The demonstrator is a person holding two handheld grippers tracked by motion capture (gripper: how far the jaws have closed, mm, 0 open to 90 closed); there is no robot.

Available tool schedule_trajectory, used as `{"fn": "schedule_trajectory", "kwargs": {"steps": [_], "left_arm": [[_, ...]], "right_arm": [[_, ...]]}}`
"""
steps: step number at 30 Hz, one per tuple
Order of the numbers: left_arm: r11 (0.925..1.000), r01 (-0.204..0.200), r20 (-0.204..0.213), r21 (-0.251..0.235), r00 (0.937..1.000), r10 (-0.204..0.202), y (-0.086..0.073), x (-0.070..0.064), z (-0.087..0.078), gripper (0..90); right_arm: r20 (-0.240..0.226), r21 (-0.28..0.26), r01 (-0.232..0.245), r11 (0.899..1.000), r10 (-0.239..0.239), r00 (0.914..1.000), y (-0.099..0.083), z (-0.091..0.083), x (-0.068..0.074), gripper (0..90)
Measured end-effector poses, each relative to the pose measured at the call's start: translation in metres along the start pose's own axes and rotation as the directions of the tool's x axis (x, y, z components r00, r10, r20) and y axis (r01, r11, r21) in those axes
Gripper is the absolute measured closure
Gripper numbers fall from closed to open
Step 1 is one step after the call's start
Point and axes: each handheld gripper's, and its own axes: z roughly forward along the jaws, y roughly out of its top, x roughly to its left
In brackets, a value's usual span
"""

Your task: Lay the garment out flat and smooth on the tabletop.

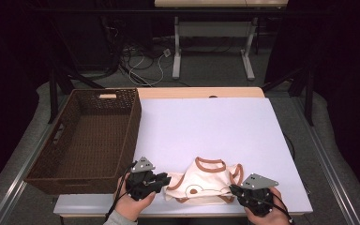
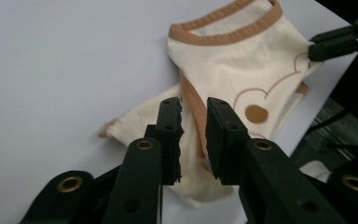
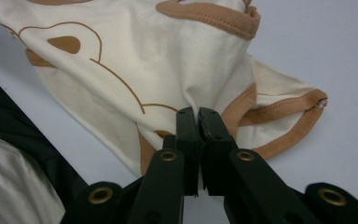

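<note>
A cream baby top [image 1: 201,182] with brown trim and a bear outline lies crumpled near the white table's front edge. My left gripper [image 1: 167,180] sits at its left side. In the left gripper view, that gripper [image 2: 194,106] stands open by a narrow gap, its jaws straddling a brown-edged fold of the top [image 2: 242,70]. My right gripper [image 1: 232,189] is at the garment's right side. In the right gripper view it [image 3: 198,113] is shut on a pinched fold of the cream cloth [image 3: 168,70]. The right gripper's tips [image 2: 318,47] also appear in the left gripper view, holding the far edge.
A dark brown wicker basket [image 1: 132,131], with nothing in it, stands on the left part of the table. The white tabletop [image 1: 206,122] stretches behind the garment. Beyond the table are another table's legs and cables on the floor [image 1: 145,65].
</note>
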Motion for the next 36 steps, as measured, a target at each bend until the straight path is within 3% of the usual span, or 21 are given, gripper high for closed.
{"fn": "schedule_trajectory", "kwargs": {"steps": [7,11,14,17,19,26,36], "left_arm": [[0.9997,-0.022,-0.016,-0.006,0.9996,0.021,0.017,0.006,0.023,64.3],[0.9997,-0.024,-0.029,-0.006,0.9993,0.023,0.025,0.012,0.038,58.6],[0.9993,-0.032,-0.049,-0.022,0.9983,0.03,0.029,0.015,0.047,51.3],[0.9985,-0.051,-0.079,-0.022,0.9957,0.049,0.032,0.019,0.055,49.4],[0.9988,-0.044,-0.087,-0.022,0.9953,0.042,0.034,0.02,0.059,47.2],[0.9987,-0.049,-0.089,-0.014,0.9949,0.047,0.037,0.02,0.068,44.4],[0.9989,-0.046,-0.077,-0.012,0.996,0.045,0.039,0.017,0.071,44.1]], "right_arm": [[-0.021,-0.053,-0.054,0.997,0.053,0.9984,0.003,-0.005,-0.004,74.0],[0.002,-0.082,-0.068,0.994,0.068,0.9977,0.007,-0.005,-0.011,70.4],[0.018,-0.099,-0.085,0.991,0.087,0.996,0.011,0.0,-0.024,69.1],[0.026,-0.11,-0.112,0.988,0.116,0.993,0.015,0.006,-0.037,68.1],[0.029,-0.105,-0.106,0.989,0.109,0.9936,0.019,0.012,-0.043,67.9],[0.009,-0.095,-0.139,0.986,0.141,0.99,0.029,0.035,-0.059,64.6],[-0.026,-0.07,-0.053,0.996,0.051,0.9983,0.039,0.058,-0.044,57.5]]}}
